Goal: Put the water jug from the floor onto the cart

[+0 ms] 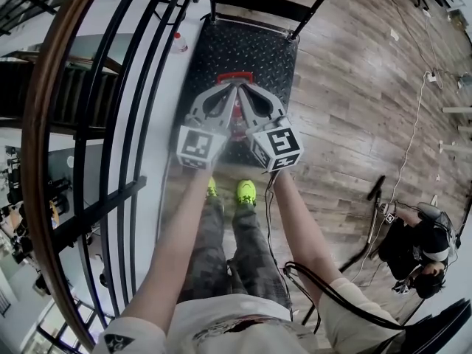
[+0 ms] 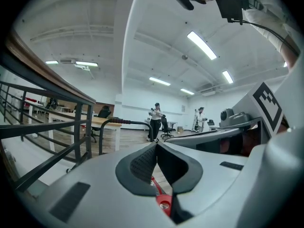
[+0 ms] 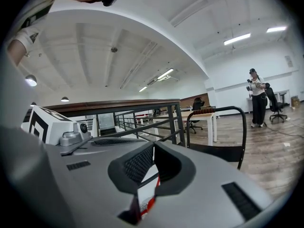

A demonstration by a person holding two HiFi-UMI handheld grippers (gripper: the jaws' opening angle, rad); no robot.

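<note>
Water jug (image 1: pixel 234 77) shows only its red handle, the body hidden beneath the tongs; left tongs (image 2: pixel 156 148) and right tongs (image 3: pixel 153 148) both clamped shut on that handle; jug sits over the black cart (image 1: pixel 254 46) deck.

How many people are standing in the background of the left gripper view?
2. A person in dark trousers stands at centre beside an office chair; a person in white stands further right. Others may be hidden low in the frame.
</note>
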